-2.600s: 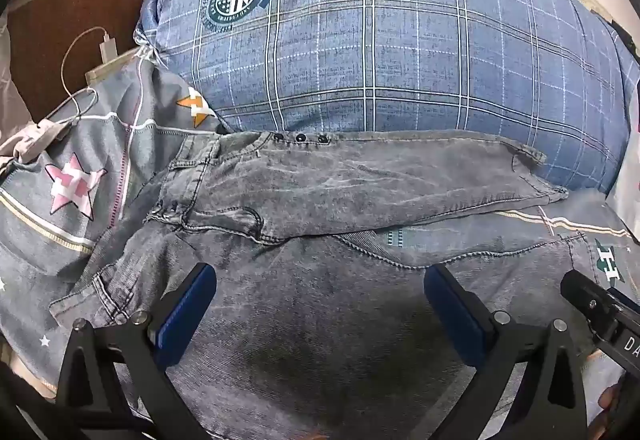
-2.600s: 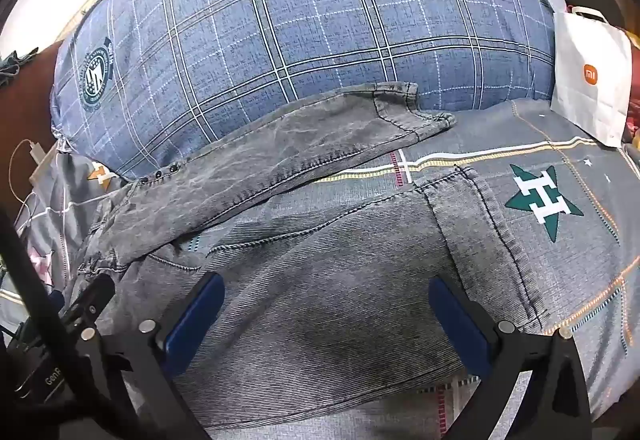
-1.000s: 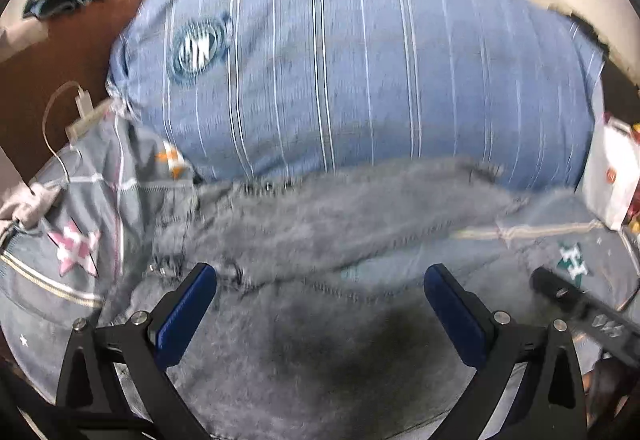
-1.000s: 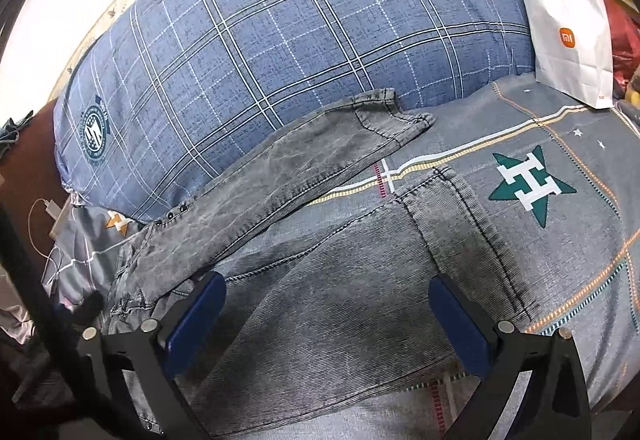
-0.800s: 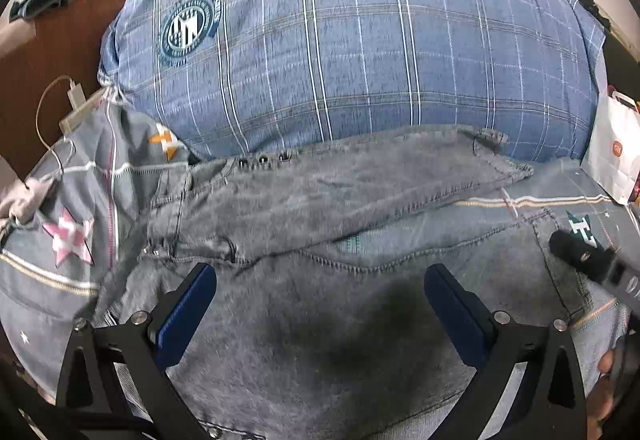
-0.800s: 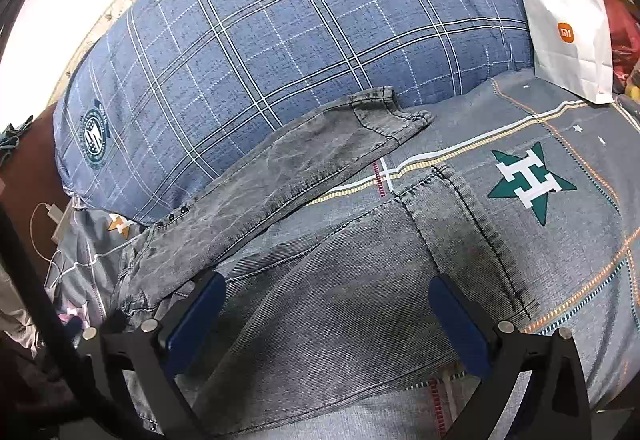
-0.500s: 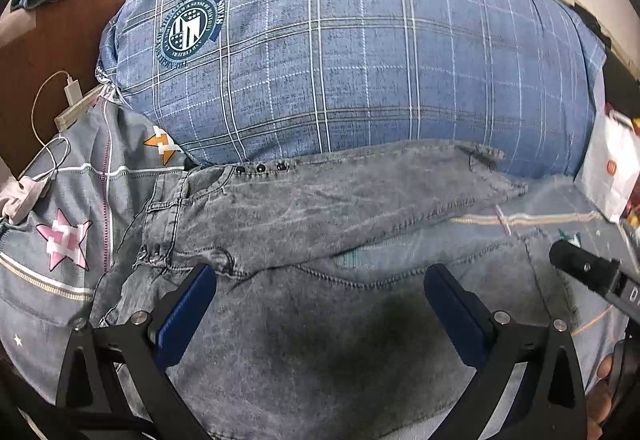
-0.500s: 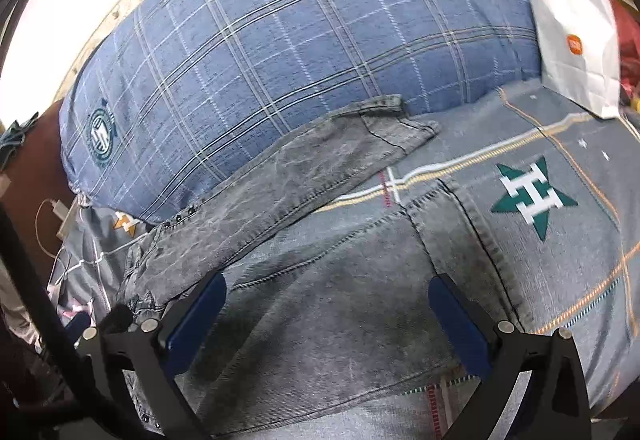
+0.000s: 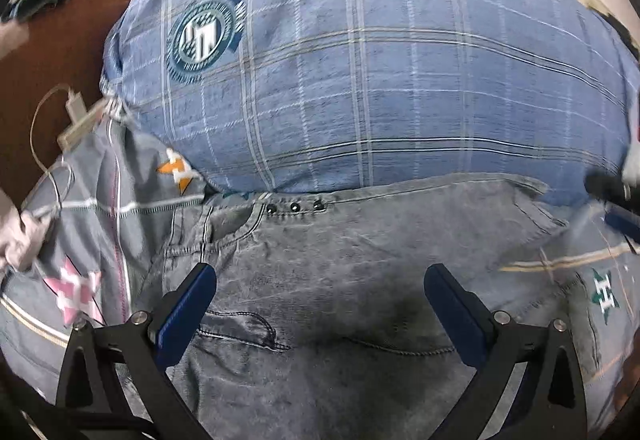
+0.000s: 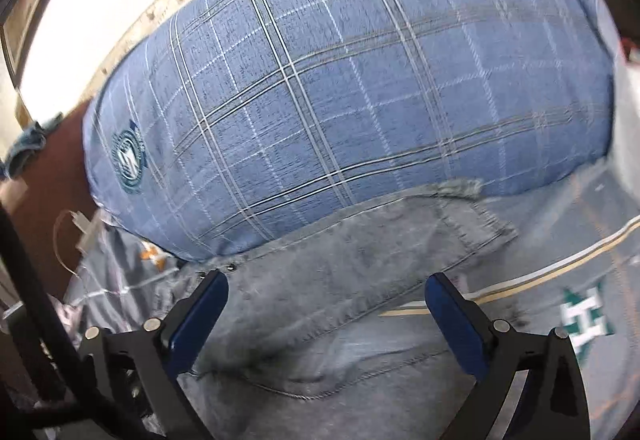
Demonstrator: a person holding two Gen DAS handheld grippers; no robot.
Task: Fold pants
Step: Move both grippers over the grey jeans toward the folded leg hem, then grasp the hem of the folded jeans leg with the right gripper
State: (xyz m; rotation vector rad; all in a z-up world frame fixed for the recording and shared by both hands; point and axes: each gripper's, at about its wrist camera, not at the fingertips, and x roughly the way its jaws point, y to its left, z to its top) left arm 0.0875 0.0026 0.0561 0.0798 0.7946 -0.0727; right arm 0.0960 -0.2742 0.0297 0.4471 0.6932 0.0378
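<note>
Grey washed jeans [image 9: 340, 260] lie spread on a grey patterned bedsheet, one leg stretched right along the foot of a big blue plaid pillow [image 9: 360, 80]. Three dark waistband studs [image 9: 294, 206] show at the upper left. My left gripper [image 9: 320, 304] hovers open over the seat of the jeans, near the waist, nothing between its blue pads. In the right wrist view the jeans [image 10: 340, 280] run to a frayed hem [image 10: 460, 188]. My right gripper [image 10: 326, 308] is open above the far leg. Part of the right tool [image 9: 612, 200] shows at the left view's right edge.
The blue plaid pillow [image 10: 360, 100] blocks the far side. A white charger and cable [image 9: 72, 112] lie by the brown headboard [image 9: 52, 52] at left. The bedsheet [image 10: 580, 280] with a green star print extends to the right. A white bag [image 10: 628, 120] stands at the right edge.
Both grippers have moved forward toward the pillow, over the far leg and waist of the jeans. Both stay open. The jeans lie as before.
</note>
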